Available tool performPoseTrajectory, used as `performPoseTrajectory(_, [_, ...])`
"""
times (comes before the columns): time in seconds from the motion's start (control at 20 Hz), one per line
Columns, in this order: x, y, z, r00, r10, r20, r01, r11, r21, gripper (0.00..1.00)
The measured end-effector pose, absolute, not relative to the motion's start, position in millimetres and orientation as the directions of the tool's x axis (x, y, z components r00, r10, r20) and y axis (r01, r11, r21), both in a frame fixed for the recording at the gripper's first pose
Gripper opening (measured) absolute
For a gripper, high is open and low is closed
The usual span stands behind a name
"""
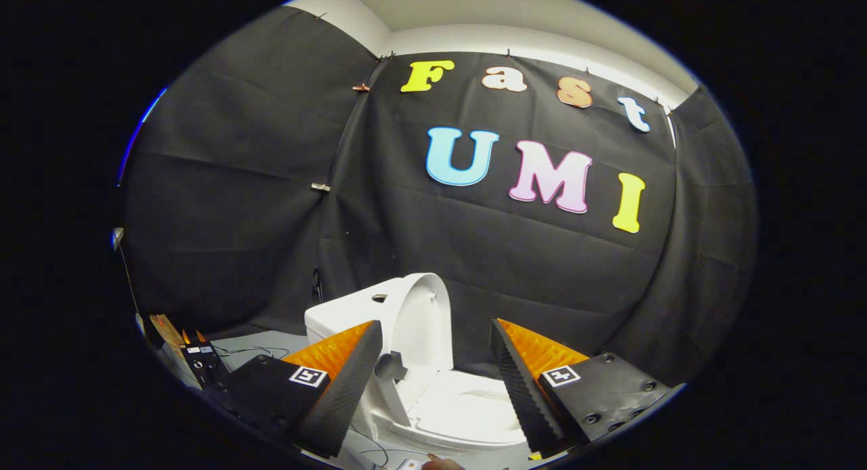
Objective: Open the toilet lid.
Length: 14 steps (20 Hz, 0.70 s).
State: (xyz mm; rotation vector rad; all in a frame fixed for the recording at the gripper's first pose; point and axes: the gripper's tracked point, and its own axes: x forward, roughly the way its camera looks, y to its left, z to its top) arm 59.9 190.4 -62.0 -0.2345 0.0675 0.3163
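Leftmost, small black gear (198, 361) sits on the floor. Next, the gripper (437, 375) is aimed level at the toilet (467, 409), fingers spread wide and holding nothing. Between them the lid (423, 321) stands upright against the tank (345, 314).

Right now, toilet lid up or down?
Up: the toilet lid stands upright against the tank, seat exposed. The tongs are open, touching nothing.

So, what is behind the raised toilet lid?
Behind the raised lid stands the white tank, and behind that the black cloth wall. The lid covers most of the tank's front. The open gripper holds nothing; the seat lies between its fingers.
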Motion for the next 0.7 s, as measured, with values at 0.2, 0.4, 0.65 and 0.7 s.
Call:
performPoseTrajectory(0.2, [27.7, 153.7, -17.7, 0.967, 0.254, -0.036, -0.256, 0.953, -0.159, 0.99])
performPoseTrajectory(0.4, [6.6, 121.5, 19.5, 0.976, 0.217, 0.032, -0.213, 0.971, -0.105, 0.98])
performPoseTrajectory(0.65, [-0.8, 88.9, 32.1, 0.983, 0.173, 0.065, -0.172, 0.985, -0.022, 0.99])
performPoseTrajectory(0.7, [-1.3, 87.2, 30.6, 0.983, 0.171, 0.062, -0.17, 0.985, -0.014, 0.99])
